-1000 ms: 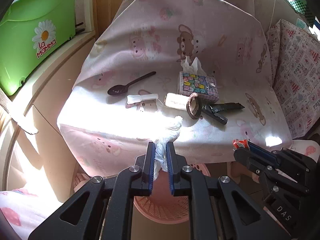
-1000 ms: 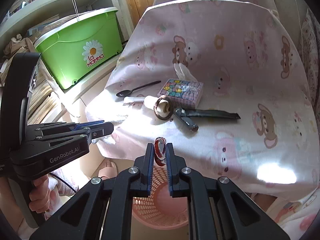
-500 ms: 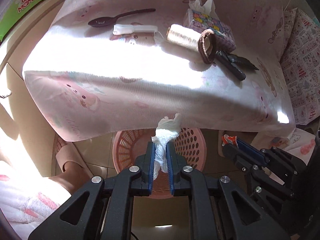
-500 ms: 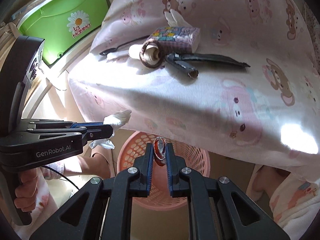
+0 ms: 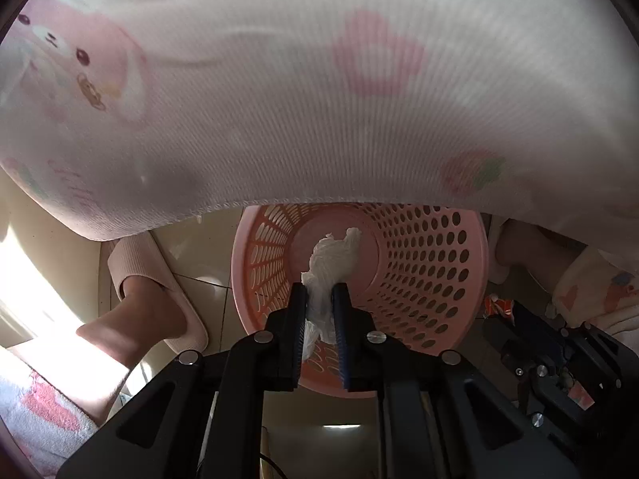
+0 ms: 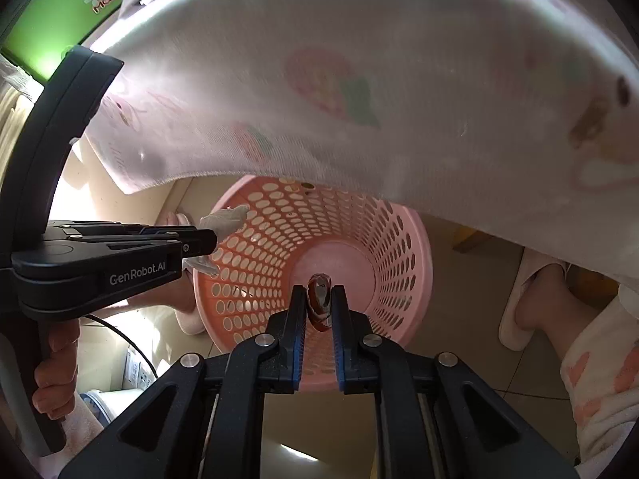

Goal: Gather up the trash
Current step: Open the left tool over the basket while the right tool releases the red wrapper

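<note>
My left gripper [image 5: 319, 293] is shut on a crumpled white tissue [image 5: 333, 261] and holds it over the mouth of a pink perforated basket [image 5: 419, 279] on the floor. My right gripper [image 6: 318, 295] is shut on a small red wrapper [image 6: 319, 299], also above the basket [image 6: 279, 231]. In the right wrist view the left gripper [image 6: 211, 239] with its tissue [image 6: 225, 219] sits at the basket's left rim. In the left wrist view the right gripper [image 5: 507, 311] with the red wrapper [image 5: 495, 303] is at the lower right.
A pink cartoon-print cloth [image 5: 319, 99] hangs over the table edge just above the basket and fills the upper view. The person's slippered feet [image 5: 155, 279] [image 6: 531, 299] stand on the tiled floor on both sides. A green bin [image 6: 80, 20] is at the far left.
Both grippers have dropped below the table edge and moved closer over the basket, each still holding its piece of trash. The tabletop objects have gone out of view.
</note>
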Action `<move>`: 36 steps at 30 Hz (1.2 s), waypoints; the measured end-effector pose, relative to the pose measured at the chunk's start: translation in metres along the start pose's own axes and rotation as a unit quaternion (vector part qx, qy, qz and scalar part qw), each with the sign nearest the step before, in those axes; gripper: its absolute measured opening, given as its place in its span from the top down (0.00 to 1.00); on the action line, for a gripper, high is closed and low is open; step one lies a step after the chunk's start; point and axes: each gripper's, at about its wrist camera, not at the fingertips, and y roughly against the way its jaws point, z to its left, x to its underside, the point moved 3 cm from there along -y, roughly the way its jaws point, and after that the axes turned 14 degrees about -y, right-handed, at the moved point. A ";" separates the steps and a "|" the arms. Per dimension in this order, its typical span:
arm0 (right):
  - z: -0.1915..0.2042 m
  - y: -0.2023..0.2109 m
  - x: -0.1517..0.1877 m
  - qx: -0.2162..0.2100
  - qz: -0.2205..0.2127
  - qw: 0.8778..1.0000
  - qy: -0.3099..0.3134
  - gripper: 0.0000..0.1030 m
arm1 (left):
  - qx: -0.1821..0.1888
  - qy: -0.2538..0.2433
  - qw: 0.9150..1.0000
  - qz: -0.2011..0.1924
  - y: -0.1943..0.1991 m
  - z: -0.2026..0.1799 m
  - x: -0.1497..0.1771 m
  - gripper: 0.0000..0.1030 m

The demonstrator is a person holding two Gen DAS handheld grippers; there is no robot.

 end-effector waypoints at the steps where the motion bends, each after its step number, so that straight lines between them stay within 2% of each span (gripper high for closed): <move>1: -0.002 -0.009 0.000 -0.001 0.010 1.000 -0.009 0.88 | 0.000 0.001 1.000 0.008 -0.005 0.000 0.001 0.86; 5: -0.011 -0.031 -0.002 -0.022 0.044 0.996 -0.079 0.88 | 0.021 0.023 0.999 0.031 -0.028 0.008 0.008 0.86; 7: -0.015 -0.042 -0.001 -0.013 0.048 0.995 -0.087 0.88 | 0.035 0.033 0.998 0.033 -0.033 0.009 0.009 0.86; 11: -0.020 -0.063 -0.001 0.000 0.062 0.993 -0.099 0.88 | 0.038 0.039 0.998 0.039 -0.043 0.010 0.008 0.82; 14: -0.026 -0.075 0.004 0.001 0.079 0.990 -0.113 0.85 | 0.030 0.040 0.997 0.052 -0.048 0.009 0.012 0.70; 16: -0.028 -0.084 0.008 0.013 0.092 0.989 -0.112 0.85 | 0.018 0.043 0.997 0.056 -0.047 0.010 0.013 0.51; 18: -0.029 -0.090 0.010 0.025 0.102 0.988 -0.109 0.85 | 0.008 0.045 0.997 0.056 -0.046 0.014 0.014 0.42; 19: -0.029 -0.091 0.011 0.025 0.103 0.988 -0.109 0.83 | 0.005 0.047 0.997 0.054 -0.045 0.016 0.014 0.35; 20: -0.029 -0.092 0.011 0.023 0.102 0.988 -0.110 0.80 | 0.002 0.051 0.997 0.050 -0.046 0.019 0.014 0.33; 21: -0.030 -0.092 0.010 0.023 0.098 0.989 -0.111 0.67 | 0.001 0.054 0.997 0.047 -0.043 0.021 0.014 0.31; 22: -0.031 -0.092 0.010 0.026 0.093 0.989 -0.114 0.45 | 0.000 0.057 0.997 0.044 -0.042 0.023 0.014 0.29; 23: -0.032 -0.090 0.010 0.029 0.081 0.989 -0.117 0.37 | 0.000 0.061 0.997 0.043 -0.041 0.024 0.014 0.27; 24: -0.033 -0.085 0.010 0.033 0.065 0.990 -0.119 0.33 | -0.001 0.064 0.997 0.041 -0.040 0.026 0.014 0.25; 31: -0.032 -0.077 0.006 0.040 0.061 0.990 -0.119 0.33 | 0.009 0.092 0.995 0.022 -0.019 0.033 0.011 0.24; 36: -0.021 -0.066 0.006 0.043 0.049 0.994 -0.093 0.33 | -0.016 0.068 0.997 -0.018 0.011 0.028 -0.002 0.24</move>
